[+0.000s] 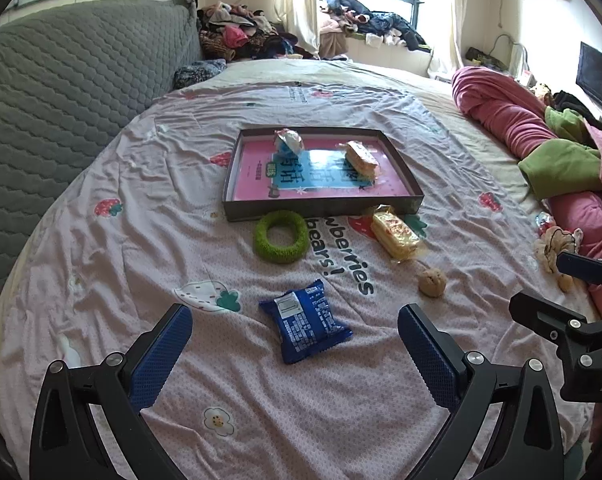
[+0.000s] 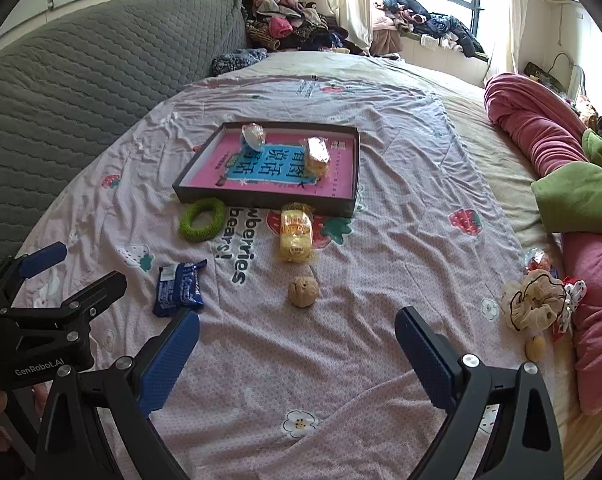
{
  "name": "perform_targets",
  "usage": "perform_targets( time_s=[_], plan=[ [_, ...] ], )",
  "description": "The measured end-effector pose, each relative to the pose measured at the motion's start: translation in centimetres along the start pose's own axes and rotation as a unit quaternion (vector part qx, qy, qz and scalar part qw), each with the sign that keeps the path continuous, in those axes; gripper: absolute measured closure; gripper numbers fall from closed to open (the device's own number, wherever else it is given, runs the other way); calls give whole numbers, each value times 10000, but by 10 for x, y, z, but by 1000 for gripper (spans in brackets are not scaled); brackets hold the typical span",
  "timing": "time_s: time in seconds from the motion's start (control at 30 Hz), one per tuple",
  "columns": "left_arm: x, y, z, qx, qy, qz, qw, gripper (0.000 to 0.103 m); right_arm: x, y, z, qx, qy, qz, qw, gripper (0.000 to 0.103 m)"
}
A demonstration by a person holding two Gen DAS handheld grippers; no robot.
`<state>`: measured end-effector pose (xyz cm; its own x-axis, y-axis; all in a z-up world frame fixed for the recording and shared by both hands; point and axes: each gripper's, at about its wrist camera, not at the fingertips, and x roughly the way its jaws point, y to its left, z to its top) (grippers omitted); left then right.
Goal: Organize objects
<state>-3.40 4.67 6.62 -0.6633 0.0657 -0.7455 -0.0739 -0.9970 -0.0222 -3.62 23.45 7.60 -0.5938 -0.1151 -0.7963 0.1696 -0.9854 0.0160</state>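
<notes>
Your right gripper [image 1: 557,280] is cut off by the left view's edge, so its jaws can't be read there. The tray [image 1: 321,204] hides the start of the printed words. The blue packet's [image 1: 303,320] label is too small to read.

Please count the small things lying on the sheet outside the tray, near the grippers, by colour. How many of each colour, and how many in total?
Blue: 1, snack packet
Green: 1, fuzzy ring
Yellow: 1, wafer pack
Tan: 1, small ball
Total: 4

Left claw [image 1: 295,338] and right claw [image 2: 297,338] hover side by side — both spread wide, empty.
</notes>
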Motion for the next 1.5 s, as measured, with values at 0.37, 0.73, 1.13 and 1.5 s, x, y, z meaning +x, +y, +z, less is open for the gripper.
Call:
perform_targets(
  time_s=[0.37,0.73,1.13,1.5],
  plan=[
    [23,-3,-6,29,215,-18,9998,1,18,-2,-4,-9,127,-38,9999,4],
    [37,-1,-15,-20,345,-47,9994,1,31,-2,-9,-60,221,-82,9997,4],
    [57,-5,-19,11,502,-27,9987,1,49,-3,-10,-85,303,-145,9994,4],
    [79,-1,-17,-66,627,-25,9980,1,74,-6,-7,-43,456,-132,9989,4]
  ],
)
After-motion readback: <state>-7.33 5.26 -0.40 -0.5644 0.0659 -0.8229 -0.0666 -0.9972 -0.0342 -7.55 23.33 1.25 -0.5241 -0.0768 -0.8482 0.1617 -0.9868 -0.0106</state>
